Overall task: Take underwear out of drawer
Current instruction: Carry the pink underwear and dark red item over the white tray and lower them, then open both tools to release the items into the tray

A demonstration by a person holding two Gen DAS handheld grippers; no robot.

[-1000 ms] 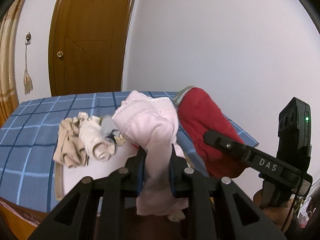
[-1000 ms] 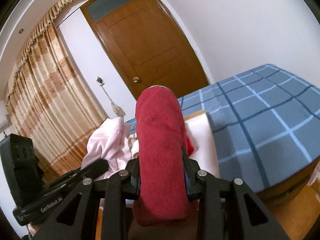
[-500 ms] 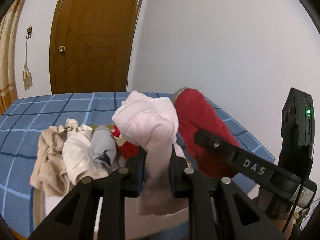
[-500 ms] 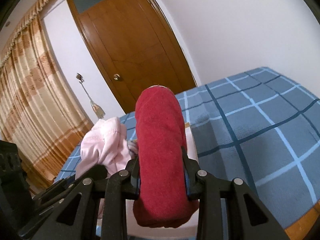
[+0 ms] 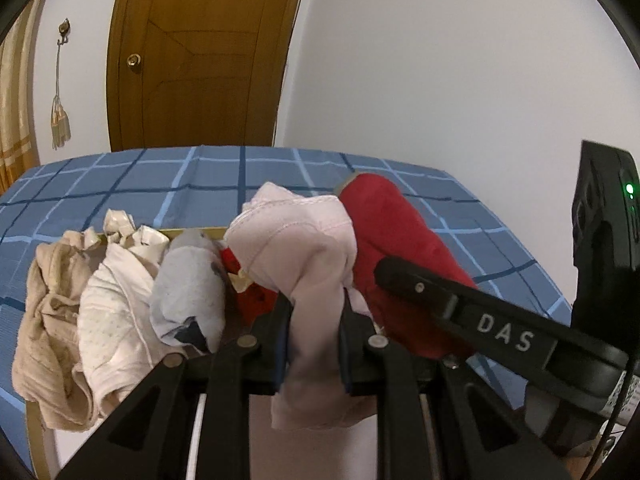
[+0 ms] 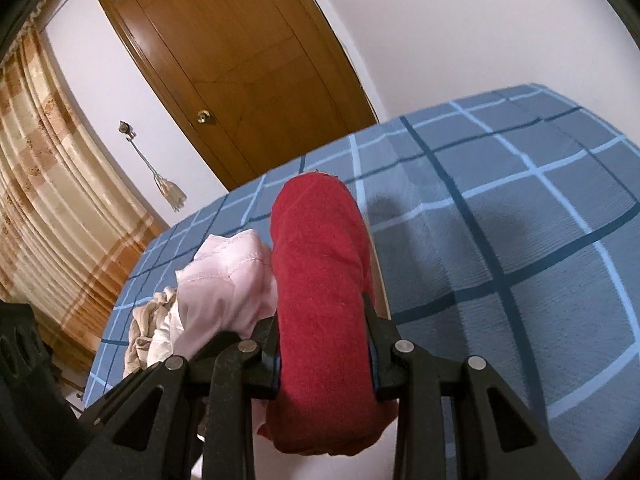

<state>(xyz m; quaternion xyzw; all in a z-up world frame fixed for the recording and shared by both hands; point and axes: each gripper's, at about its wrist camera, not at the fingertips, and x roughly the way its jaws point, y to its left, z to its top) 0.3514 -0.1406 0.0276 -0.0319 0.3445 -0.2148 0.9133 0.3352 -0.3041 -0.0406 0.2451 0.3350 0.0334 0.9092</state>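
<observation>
**Q:** So where are you at with the underwear thing?

**Me:** Pretty far along, I'd say. Closest to me, my left tool (image 5: 312,336) is clamped on the pink underwear (image 5: 296,256): the cloth is pinched right between the two fingers, bunched up above them with a tail hanging out below. Same deal on the other side: my right tool (image 6: 320,356) is squeezing the red underwear (image 6: 320,264), which sticks up past the fingertips like a fat roll. Both pieces are up in the air over the bed (image 5: 168,184), not lying on anything.

**Q:** And the drawer?

**Me:** Can't see it in either view, so both of these look well out of it. Just past the left tool there's a little heap on what looks like a white tray (image 5: 60,446) on the bed: a beige piece (image 5: 44,320), a white dotted one (image 5: 108,320), a pale blue one (image 5: 188,292), and a bit more red peeking behind. Looks like the drop spot.

**Q:** So what's left?

**Me:** My guess: set these two down with the pile and let go. Whether more is waiting in the drawer, I can't tell. Beyond the bed it's just the wooden door (image 5: 200,52) and the wall.
</observation>
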